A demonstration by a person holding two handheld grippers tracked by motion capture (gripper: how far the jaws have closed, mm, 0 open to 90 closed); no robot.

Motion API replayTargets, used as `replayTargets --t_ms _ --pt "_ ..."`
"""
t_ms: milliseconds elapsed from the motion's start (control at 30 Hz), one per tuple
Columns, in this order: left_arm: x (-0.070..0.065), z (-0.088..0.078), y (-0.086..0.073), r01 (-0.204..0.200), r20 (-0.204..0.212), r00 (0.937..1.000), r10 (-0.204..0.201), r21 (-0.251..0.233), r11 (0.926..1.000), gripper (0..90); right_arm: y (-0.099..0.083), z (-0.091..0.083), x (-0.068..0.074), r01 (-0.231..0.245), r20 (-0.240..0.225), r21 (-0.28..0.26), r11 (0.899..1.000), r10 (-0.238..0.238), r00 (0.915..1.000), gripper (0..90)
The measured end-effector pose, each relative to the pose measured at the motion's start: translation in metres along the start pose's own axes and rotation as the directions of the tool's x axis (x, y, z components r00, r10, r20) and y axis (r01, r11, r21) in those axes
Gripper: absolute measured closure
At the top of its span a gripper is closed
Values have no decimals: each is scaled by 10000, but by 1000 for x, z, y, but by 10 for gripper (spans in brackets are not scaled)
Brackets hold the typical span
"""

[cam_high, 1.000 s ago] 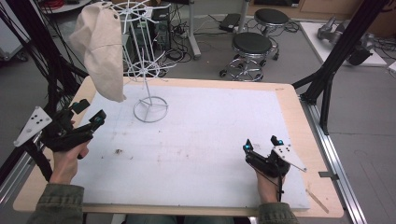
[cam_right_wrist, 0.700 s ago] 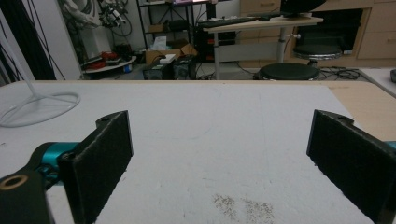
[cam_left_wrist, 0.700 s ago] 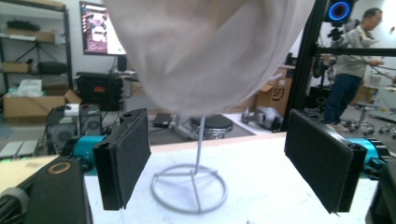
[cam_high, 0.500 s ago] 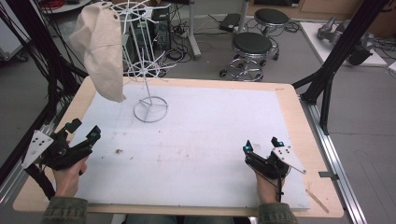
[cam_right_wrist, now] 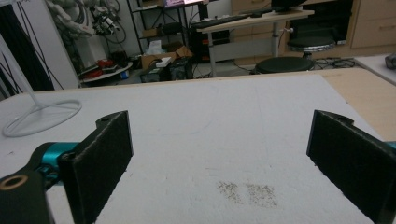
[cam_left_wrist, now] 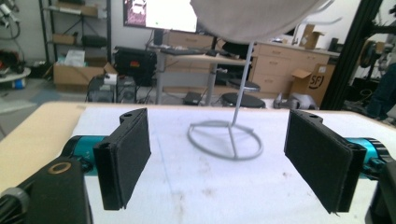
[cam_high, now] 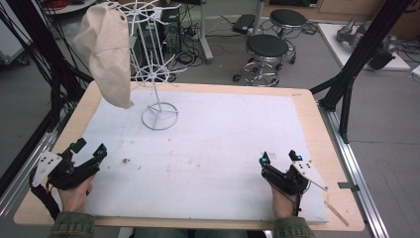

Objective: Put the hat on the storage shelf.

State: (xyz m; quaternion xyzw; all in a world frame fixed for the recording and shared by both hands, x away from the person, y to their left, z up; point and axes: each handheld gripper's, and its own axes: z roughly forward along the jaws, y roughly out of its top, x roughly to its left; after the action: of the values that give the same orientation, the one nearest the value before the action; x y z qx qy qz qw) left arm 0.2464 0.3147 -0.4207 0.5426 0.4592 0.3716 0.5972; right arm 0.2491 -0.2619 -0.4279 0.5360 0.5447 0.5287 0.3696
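Claws, left (cam_high: pixel 91 150) and right (cam_high: pixel 277 157), are resting spread and empty near us on the tabletop (cam_high: pixel 223 134), with the hat (cam_high: pixel 106 52) hanging on the stand (cam_high: pixel 157 101), so we are judging nothing left.

Beige cloth hat (cam_high: pixel 106 52); white wire stand (cam_high: pixel 157 106); matt white mat (cam_high: pixel 213 144); wood table (cam_high: pixel 317 124).

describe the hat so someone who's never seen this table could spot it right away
Start at the white mat covering the wooden table and look to its far left corner, where a white wire stand rises from a ring-shaped base. The floppy cream fabric hat hangs from the stand's upper left side. It is the one soft cloth thing there.
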Motion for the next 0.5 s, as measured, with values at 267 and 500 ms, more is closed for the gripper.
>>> replayTargets --t_ms 267,500 --pt "-7 -1 -8 -94 173 9998 89 289 9995 220 -2 2 -2 36 320 187 9998 -42 9995 59" --pt "-8 0 -9 -91 203 9998 84 349 9993 221 -3 4 4 259 136 368 9990 -264 9996 59"
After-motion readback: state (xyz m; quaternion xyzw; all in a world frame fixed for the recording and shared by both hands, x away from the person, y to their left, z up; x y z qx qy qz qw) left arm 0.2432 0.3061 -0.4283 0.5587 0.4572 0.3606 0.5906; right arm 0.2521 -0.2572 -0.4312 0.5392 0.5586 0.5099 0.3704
